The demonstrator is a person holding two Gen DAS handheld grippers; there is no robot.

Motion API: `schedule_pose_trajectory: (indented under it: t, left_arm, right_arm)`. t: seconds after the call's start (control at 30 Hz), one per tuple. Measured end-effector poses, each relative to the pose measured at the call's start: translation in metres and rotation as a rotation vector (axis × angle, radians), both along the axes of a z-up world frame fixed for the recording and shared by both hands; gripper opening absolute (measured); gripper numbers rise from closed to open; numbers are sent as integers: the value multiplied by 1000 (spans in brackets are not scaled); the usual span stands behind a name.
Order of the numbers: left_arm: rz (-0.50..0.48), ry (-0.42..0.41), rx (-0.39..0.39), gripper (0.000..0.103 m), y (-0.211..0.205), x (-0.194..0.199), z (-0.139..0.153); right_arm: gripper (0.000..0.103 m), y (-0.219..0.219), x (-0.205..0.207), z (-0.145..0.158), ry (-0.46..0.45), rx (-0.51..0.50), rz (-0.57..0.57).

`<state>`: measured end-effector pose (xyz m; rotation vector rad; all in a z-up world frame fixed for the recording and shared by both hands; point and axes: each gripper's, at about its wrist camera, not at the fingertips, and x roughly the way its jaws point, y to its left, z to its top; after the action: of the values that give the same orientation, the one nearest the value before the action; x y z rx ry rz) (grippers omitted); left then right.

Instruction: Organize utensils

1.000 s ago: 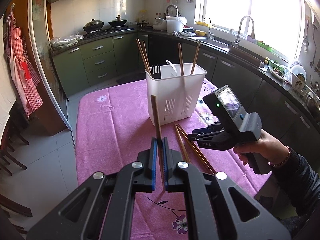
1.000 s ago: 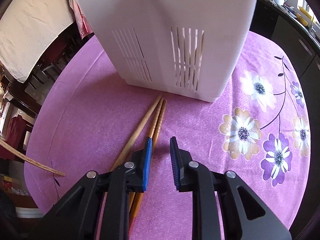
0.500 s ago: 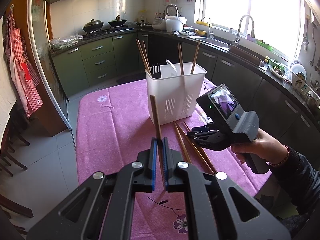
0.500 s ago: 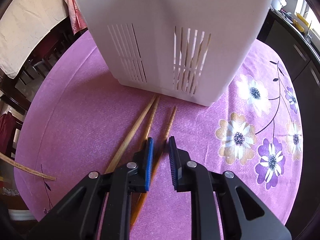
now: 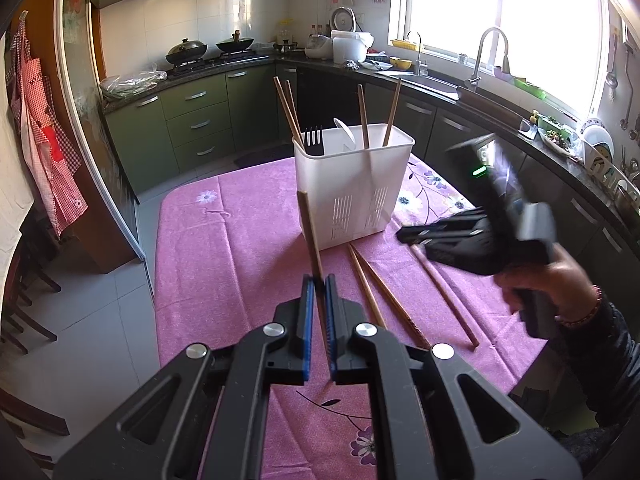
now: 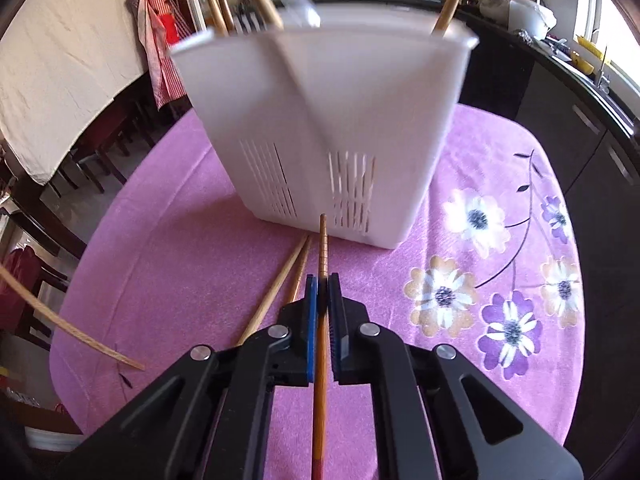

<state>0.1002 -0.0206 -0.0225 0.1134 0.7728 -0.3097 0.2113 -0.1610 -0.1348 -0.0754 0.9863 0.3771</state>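
Note:
A white slotted utensil holder (image 5: 354, 184) stands on the pink tablecloth (image 5: 224, 248) and holds several chopsticks, a black fork and a white spoon. My left gripper (image 5: 319, 284) is shut on a wooden chopstick (image 5: 309, 232) that points up in front of the holder. My right gripper (image 6: 322, 282) is shut on another chopstick (image 6: 322, 240), lifted and pointing at the holder (image 6: 320, 120). Two chopsticks (image 5: 376, 292) lie on the cloth in front of the holder, a third (image 5: 444, 296) lies to their right. The right gripper body (image 5: 480, 236) is blurred in the left wrist view.
Green kitchen cabinets (image 5: 192, 120) and a counter with pots run behind the table. A sink with a tap (image 5: 486, 52) sits under the window at the right. Chairs (image 5: 24, 292) stand at the left. The table edge (image 5: 158, 280) drops to a tiled floor.
My right gripper closed on a chopstick from the cloth and lifted it, tilting up toward the holder. My left gripper stayed still with its chopstick.

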Motion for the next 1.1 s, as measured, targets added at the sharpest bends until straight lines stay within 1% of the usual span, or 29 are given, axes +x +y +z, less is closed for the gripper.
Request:
schedule_pose_trajectory:
  t: [0.1, 0.2, 0.33, 0.47, 0.63, 0.77, 0.97, 1.03, 1.1]
  left_arm:
    - [-1, -1, 2, 6, 0, 0, 0]
    - [-6, -2, 5, 6, 0, -1, -1]
    - [-12, -3, 12, 6, -1, -3, -2]
    - [-16, -6, 13, 6, -3, -4, -1]
    - [-19, -4, 5, 6, -4, -5, -1]
    - [-18, -18, 0, 5, -4, -4, 8]
    - [-31, -55, 0, 5, -9, 4, 32]
    - [-35, -55, 6, 5, -12, 10, 36]
    - [-35, -32, 6, 4, -14, 17, 35]
  right_arm:
    - [6, -19, -25, 38, -97, 54, -6]
    - [6, -38, -53, 64, -170, 80, -7]
    - [6, -65, -91, 85, -229, 106, 4]
    - [6, -88, -115, 91, -253, 131, -7]
    - [6, -99, -135, 85, -243, 151, -16]
    - [6, -104, -138, 91, -268, 176, -31]
    - [6, -103, -131, 99, -298, 169, -31]
    - [6, -103, -130, 99, -300, 173, -31]
    - [6, -104, -130, 99, -302, 176, -32]
